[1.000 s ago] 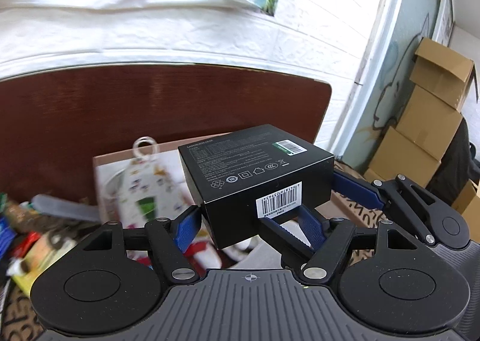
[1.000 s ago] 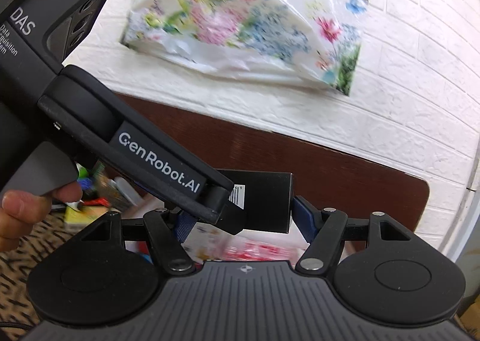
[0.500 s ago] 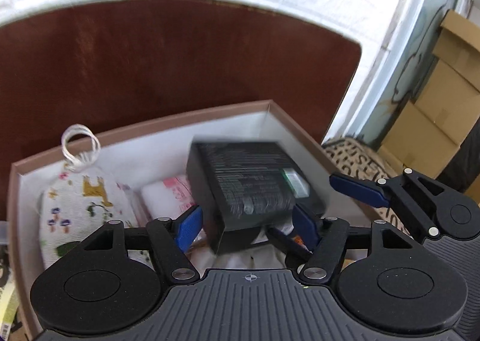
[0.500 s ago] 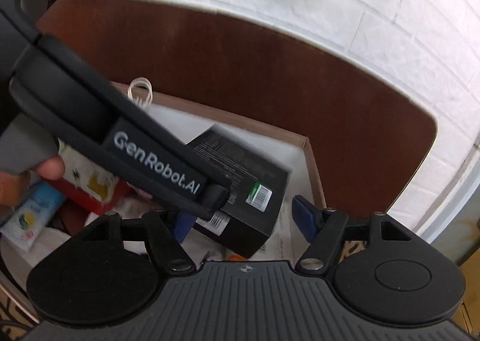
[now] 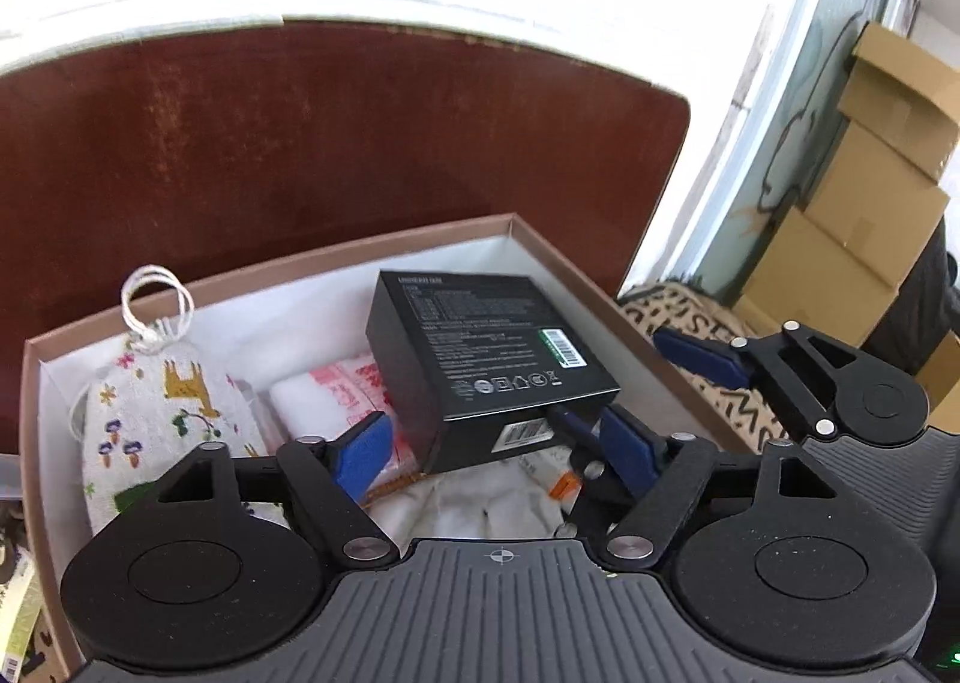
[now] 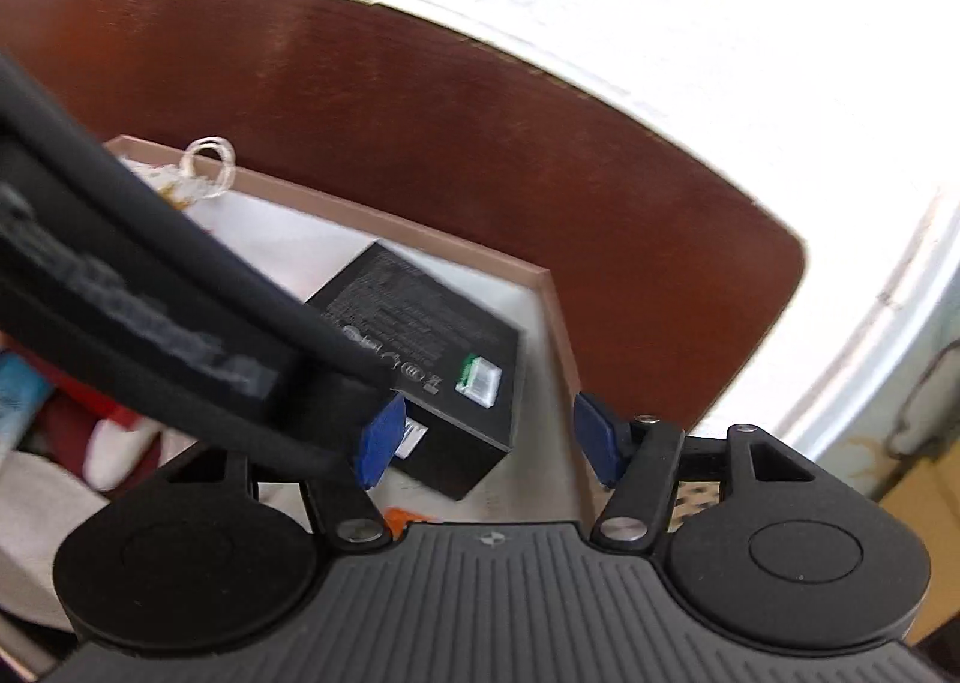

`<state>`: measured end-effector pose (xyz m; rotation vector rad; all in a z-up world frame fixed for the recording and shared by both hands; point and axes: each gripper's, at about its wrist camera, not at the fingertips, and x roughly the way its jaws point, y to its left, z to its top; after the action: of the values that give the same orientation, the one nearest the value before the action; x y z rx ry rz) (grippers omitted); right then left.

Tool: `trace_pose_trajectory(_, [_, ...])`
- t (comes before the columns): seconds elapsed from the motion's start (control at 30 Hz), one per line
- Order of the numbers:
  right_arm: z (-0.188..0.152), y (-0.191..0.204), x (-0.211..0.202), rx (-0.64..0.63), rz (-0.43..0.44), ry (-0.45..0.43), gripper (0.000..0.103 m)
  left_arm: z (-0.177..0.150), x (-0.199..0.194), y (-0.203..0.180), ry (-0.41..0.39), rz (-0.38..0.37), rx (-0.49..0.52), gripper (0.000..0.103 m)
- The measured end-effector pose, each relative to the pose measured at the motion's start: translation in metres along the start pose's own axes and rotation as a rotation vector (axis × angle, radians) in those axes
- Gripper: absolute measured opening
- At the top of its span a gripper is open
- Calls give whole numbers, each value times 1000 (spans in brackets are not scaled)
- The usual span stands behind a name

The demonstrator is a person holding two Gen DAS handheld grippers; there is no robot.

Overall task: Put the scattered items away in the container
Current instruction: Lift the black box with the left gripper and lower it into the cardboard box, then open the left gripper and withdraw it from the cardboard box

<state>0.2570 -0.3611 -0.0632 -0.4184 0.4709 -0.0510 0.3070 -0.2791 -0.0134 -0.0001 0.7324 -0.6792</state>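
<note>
Your left gripper, jaws just opened wide, has freed the black box at frame centre; your right gripper, jaws apart but just narrowing, could knock it, tilted, against the cardboard box wall.

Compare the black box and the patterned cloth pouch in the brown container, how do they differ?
The black box is rigid, printed with barcodes, and sits tilted; the cloth pouch is soft, white, embroidered, with a string loop. The box is right, the pouch left. Both lie inside the container.

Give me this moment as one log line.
black box: tilted in container | left gripper: jaws just opening, box between, no grip | right gripper: jaws just closing, box between, no grip
</note>
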Motion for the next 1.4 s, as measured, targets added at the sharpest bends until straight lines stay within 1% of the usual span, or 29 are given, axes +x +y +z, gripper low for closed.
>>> trace_pose_trajectory(0.13, [-2, -6, -1, 48, 0, 14, 67, -3, -3, -2, -1, 21, 15, 93])
trace_pose_trajectory(0.17, [-3, -6, -2, 57, 0, 15, 69, -4, -4, -2, -2, 25, 13, 94])
trace_pose_trajectory(0.2, [-4, -7, -3, 63, -4, 13, 71, -5, -5, -1, -4, 31, 8, 97])
trace_pose_trajectory(0.23, [-4, -7, -6, 71, -11, 7, 77, -6, -5, -1, -10, 41, 1, 102])
trace_pose_trajectory(0.27, [-3, -8, -9, 82, -17, 0, 82, -7, -6, 0, -17, 50, -7, 103])
trace_pose_trajectory(0.37, [-5, -10, -18, 117, -10, -23, 89, -9, -10, 3, -18, 43, -37, 103])
trace_pose_trajectory(0.43, [-6, -11, -25, 134, 9, -29, 90, -10, -15, 5, -14, 32, -53, 103])
trace_pose_trajectory(0.47, [-3, -9, -18, 141, 18, -30, 93, -12, -18, 5, -17, 34, -54, 103])
trace_pose_trajectory(0.5, [-4, -9, -21, 145, 24, -33, 95, -14, -22, 4, -24, 42, -51, 103])
trace_pose_trajectory(0.53, [-4, -8, -27, 148, 32, -42, 100, -17, -27, 1, -32, 57, -44, 103])
trace_pose_trajectory(0.6, [-5, -5, -35, 142, 45, -62, 101, -23, -38, -5, -59, 106, -21, 103])
trace_pose_trajectory(0.67, [-4, -6, -40, 117, 57, -82, 102, -32, -50, -13, -91, 180, 12, 103])
trace_pose_trajectory(0.73, [-3, 0, -53, 96, 71, -100, 102, -42, -64, -22, -128, 246, 62, 103])
trace_pose_trajectory(0.8, [-3, 3, -63, 95, 88, -108, 103, -51, -76, -28, -162, 299, 77, 103])
trace_pose_trajectory(0.87, [-6, 6, -75, 116, 103, -121, 103, -60, -90, -29, -173, 312, 55, 103])
trace_pose_trajectory(1.0, [-12, 10, -97, 186, 159, -114, 103, -81, -115, -25, -181, 322, -12, 103])
trace_pose_trajectory(1.2, [-22, 32, -129, 209, 215, -115, 103, -111, -144, -22, -170, 398, -42, 103])
trace_pose_trajectory(1.4, [-27, 54, -149, 250, 282, -99, 103, -137, -173, -10, -162, 460, -84, 103])
